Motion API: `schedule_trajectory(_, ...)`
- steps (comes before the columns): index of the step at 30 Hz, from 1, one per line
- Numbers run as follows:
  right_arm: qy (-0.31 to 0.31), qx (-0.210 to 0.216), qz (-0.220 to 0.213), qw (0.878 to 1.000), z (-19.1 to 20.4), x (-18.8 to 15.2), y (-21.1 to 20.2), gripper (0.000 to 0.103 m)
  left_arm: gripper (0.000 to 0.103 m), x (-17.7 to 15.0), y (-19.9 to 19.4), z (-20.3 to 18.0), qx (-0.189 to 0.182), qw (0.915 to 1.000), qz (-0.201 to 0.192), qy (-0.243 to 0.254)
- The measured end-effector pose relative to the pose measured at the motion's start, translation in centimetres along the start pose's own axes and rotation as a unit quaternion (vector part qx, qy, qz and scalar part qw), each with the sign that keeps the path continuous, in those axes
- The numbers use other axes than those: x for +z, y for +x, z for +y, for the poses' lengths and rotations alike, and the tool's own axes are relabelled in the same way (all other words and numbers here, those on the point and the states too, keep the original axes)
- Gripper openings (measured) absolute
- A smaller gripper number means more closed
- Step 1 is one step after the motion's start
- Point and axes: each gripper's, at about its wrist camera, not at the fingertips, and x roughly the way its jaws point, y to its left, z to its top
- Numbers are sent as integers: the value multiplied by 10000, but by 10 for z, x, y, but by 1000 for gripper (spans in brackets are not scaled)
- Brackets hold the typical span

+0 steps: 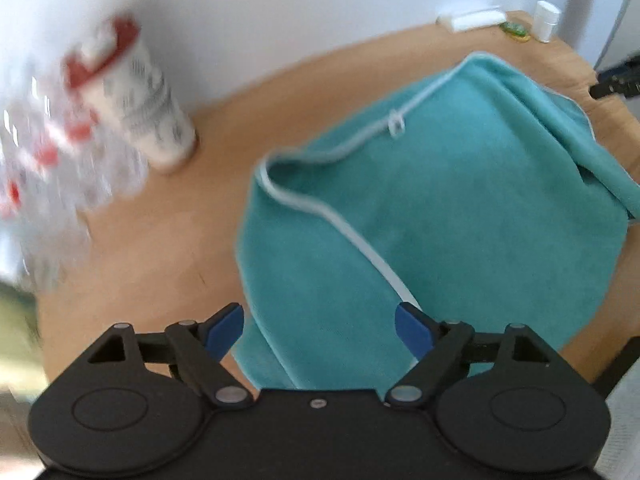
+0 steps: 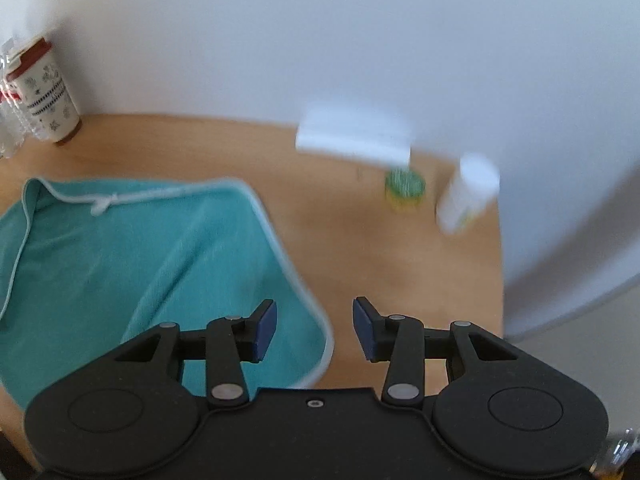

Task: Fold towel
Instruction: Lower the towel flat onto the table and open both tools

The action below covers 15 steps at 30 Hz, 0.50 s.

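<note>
At the bottom of the left wrist view the left gripper (image 1: 319,330) hangs with its blue pads spread wide and nothing between them, above the near edge of the teal towel (image 1: 460,200), which lies rumpled on the tabletop (image 1: 160,240) and fills the centre and right of that frame. In the right wrist view the right gripper (image 2: 314,328) is likewise spread and empty, poised over the towel's rounded near corner (image 2: 320,344) at lower centre. The step in hand looks like taking hold for a fold, so each gripper should probably close on the white piped hem (image 1: 372,252), catching one layer only, and lift evenly. Farther back, the red-lidded canister (image 1: 148,96) at upper left and the small white bottle (image 2: 468,192) at right should be kept clear of the swing.
</note>
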Motion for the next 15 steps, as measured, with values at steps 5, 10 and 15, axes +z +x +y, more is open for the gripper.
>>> schedule_trajectory(5, 155, 11, 56, 9999, 3, -11, 16, 47, 85, -15, -7, -21, 24, 10000, -57, 26)
schedule_trajectory(10, 324, 40, 83, 9994, 6, -20, 31, 47, 85, -23, 0, -37, 214, 9996, 83, 155)
schedule_trajectory(15, 86, -120, 144, 9998, 15, -21, 41, 47, 85, -32, 5, -52, 172, 9995, 124, 219)
